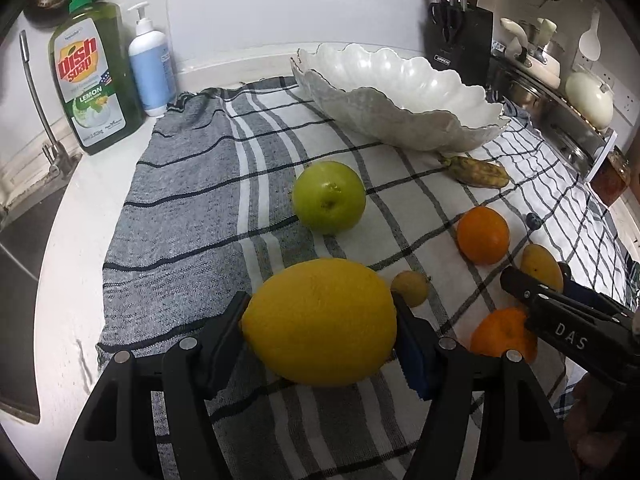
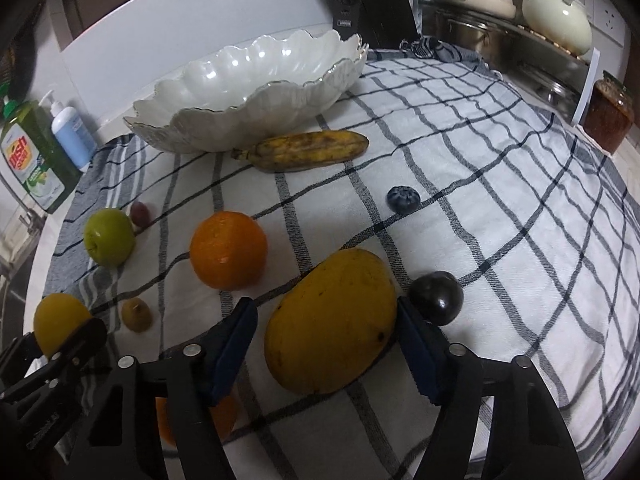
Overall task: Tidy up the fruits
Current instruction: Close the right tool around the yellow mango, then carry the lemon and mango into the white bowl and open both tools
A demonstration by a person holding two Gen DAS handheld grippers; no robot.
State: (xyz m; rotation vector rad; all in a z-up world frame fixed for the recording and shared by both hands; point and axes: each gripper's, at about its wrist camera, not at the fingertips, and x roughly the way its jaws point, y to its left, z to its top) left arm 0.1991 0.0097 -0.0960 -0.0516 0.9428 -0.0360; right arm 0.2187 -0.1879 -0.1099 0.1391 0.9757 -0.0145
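Since the lemon sits firm and waxy between the left gripper jaws, pinched across its middle, hold it gently. Right gripper jaws straddle the mango, spread, unclosed; soft, heavy, take its belly. Bowl waits toward the table's far edge.

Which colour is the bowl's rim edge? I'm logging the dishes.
The bowl is pearly white with a thin gold rim line, clearest in the right wrist view.

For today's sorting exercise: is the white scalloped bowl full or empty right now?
Empty. The white scalloped bowl shows only bare glossy inside in both views; the banana and other fruits lie outside on the cloth.
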